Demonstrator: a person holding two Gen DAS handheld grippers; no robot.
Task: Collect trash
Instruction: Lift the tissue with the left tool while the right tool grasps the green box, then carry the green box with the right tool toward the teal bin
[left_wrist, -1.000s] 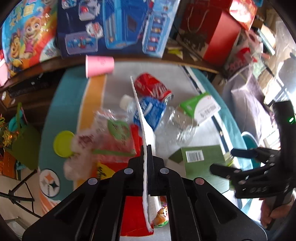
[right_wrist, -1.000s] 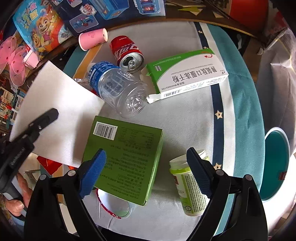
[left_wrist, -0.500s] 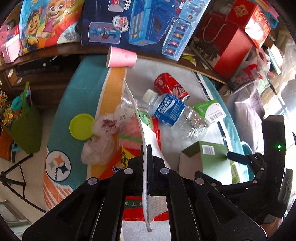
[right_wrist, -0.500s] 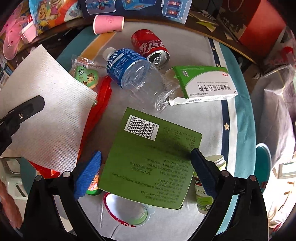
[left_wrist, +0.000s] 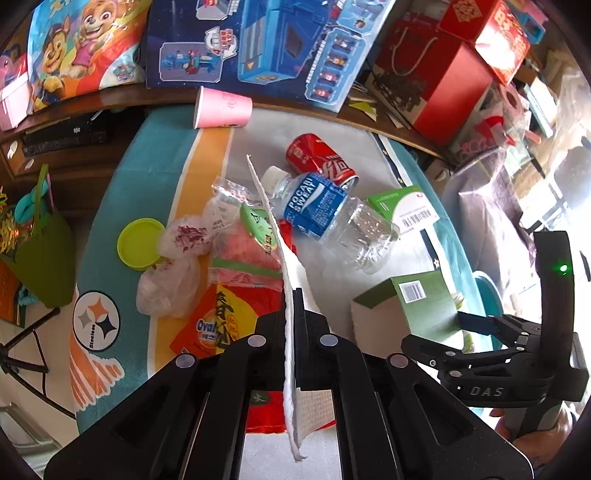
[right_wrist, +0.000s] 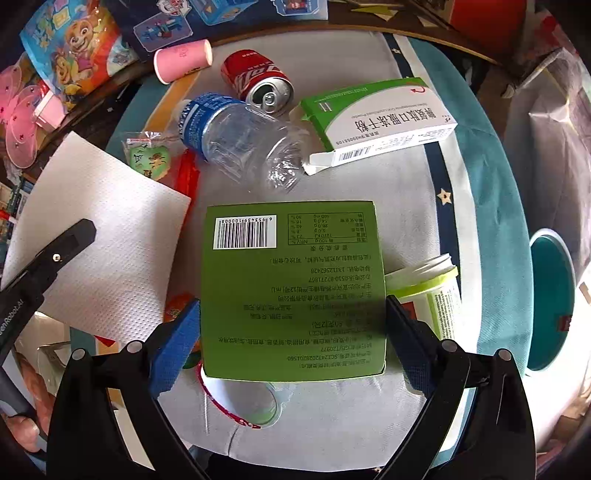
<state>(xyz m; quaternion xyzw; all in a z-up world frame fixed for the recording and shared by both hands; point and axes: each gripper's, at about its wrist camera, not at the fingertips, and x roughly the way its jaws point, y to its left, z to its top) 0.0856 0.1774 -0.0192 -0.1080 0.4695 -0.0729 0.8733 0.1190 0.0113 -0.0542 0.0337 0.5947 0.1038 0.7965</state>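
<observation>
Now the box (right_wrist: 291, 288), pinched by the right claw (right_wrist: 291, 332), should be lifted level; tissue (left_wrist: 291, 288) is clamped in the left claw (left_wrist: 293, 314), at nine o'clock.

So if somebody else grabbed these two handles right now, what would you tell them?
Left gripper: shut on the white paper towel, held up off the table.
Right gripper: pads against both sides of the green box; it looks gripped and raised at one end.
On the tablecloth: water bottle, red can, white-and-green carton, pink cup, small white pot, plus wrappers and a yellow-green lid.
Done: two items picked up. Left: bin both, then collect the rest. No bin is clearly identifiable.
</observation>
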